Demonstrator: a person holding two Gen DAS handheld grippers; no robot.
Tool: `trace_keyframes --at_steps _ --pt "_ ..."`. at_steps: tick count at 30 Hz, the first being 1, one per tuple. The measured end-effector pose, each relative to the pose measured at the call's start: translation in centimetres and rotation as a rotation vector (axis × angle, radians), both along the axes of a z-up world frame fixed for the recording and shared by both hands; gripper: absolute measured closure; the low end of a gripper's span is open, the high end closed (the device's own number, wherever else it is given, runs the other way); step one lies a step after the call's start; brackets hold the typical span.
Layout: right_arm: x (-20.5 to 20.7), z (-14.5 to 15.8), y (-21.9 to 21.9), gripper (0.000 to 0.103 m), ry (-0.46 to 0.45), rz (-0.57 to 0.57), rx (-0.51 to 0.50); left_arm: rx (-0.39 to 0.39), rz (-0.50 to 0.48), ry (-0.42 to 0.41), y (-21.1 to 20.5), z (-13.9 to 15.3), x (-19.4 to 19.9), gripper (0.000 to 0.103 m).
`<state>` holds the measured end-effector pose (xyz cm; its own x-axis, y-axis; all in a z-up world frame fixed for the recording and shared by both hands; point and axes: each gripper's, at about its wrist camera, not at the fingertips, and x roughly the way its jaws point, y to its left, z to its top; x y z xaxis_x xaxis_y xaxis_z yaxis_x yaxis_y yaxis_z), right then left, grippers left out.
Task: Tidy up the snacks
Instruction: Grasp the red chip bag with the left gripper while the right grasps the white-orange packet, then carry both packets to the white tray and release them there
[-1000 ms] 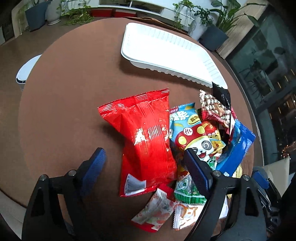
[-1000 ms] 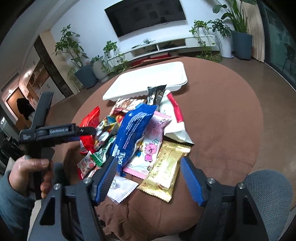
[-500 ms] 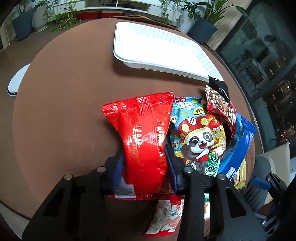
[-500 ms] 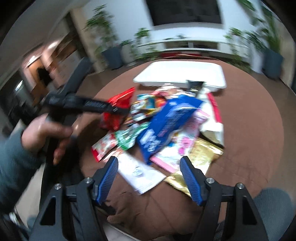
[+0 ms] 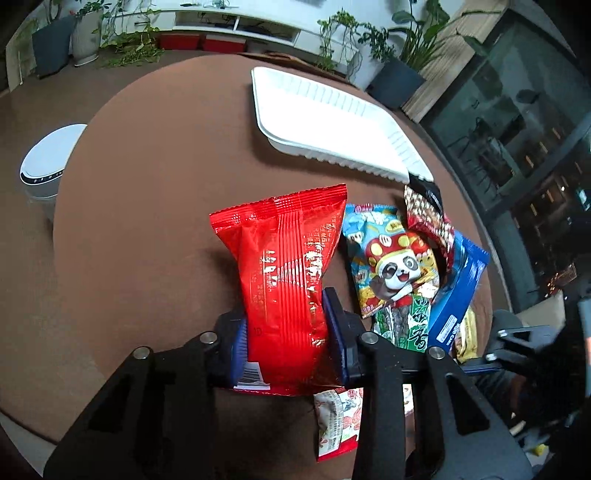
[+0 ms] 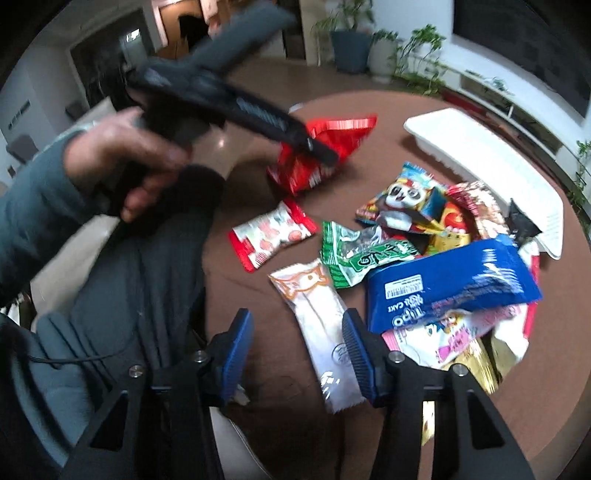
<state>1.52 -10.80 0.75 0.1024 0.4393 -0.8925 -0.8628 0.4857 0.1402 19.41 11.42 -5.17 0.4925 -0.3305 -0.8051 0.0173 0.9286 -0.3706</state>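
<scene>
My left gripper [image 5: 286, 332] is shut on a red snack bag [image 5: 284, 266] and holds it lifted above the round brown table [image 5: 155, 177]; the bag also shows in the right wrist view [image 6: 325, 147]. A white tray [image 5: 332, 122] lies at the table's far side, also in the right wrist view [image 6: 480, 162]. A pile of snacks lies to the right: a panda packet [image 5: 391, 258], a blue Tipo pack [image 6: 450, 284], a green packet [image 6: 354, 254]. My right gripper [image 6: 295, 350] is open and empty, near a white packet [image 6: 321, 332] at the table's near edge.
A red-and-white candy packet [image 6: 273, 232] lies apart from the pile. A white round bin [image 5: 48, 162] stands on the floor left of the table. Potted plants [image 5: 399, 62] and a white low cabinet [image 5: 236, 26] are beyond the table.
My left gripper closed on the red bag and lifted it up off the table. My right gripper swung left, towards the table's near edge, and stayed open.
</scene>
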Motion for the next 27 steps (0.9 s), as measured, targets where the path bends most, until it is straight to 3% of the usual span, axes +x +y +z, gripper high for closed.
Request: trace_keyframes --at_steps 5,10,15,18,21,23,26,27 --pt "1.5 -0.6 0.5 0.053 0.002 -0.019 -0.051 -0.058 0.02 -0.023 2.8 0.0 -5.3 0.07" --pt "2.9 -1.4 1.4 0.055 0.012 0.0 -0.094 -0.102 0.014 -0.039 2.5 -0.7 -6.5 0.07" --pt "2.5 -2.8 2.9 0.056 0.009 0.067 -0.139 -0.088 0.012 -0.03 1.7 -1.1 -6.5 0.069" --pt "3.3 -2.8 3.1 0.063 0.025 0.049 -0.141 -0.048 -0.017 -0.004 0.6 -1.5 -6.1 0.07" --pt "3.8 -2.8 3.2 0.064 0.044 0.039 -0.146 0.001 -0.066 0.032 -0.4 -1.5 -5.7 0.067" --pt "3.8 -2.8 3.3 0.064 0.033 0.045 -0.155 0.061 -0.078 0.06 -1.0 -1.7 -5.3 0.059" --pt "3.9 -2.8 3.6 0.065 0.026 0.037 -0.163 0.187 -0.113 0.067 -2.0 -2.0 -4.9 0.061" --pt "3.5 -2.7 3.5 0.071 0.024 0.033 -0.164 0.221 -0.13 0.067 -2.4 -2.1 -4.9 0.061"
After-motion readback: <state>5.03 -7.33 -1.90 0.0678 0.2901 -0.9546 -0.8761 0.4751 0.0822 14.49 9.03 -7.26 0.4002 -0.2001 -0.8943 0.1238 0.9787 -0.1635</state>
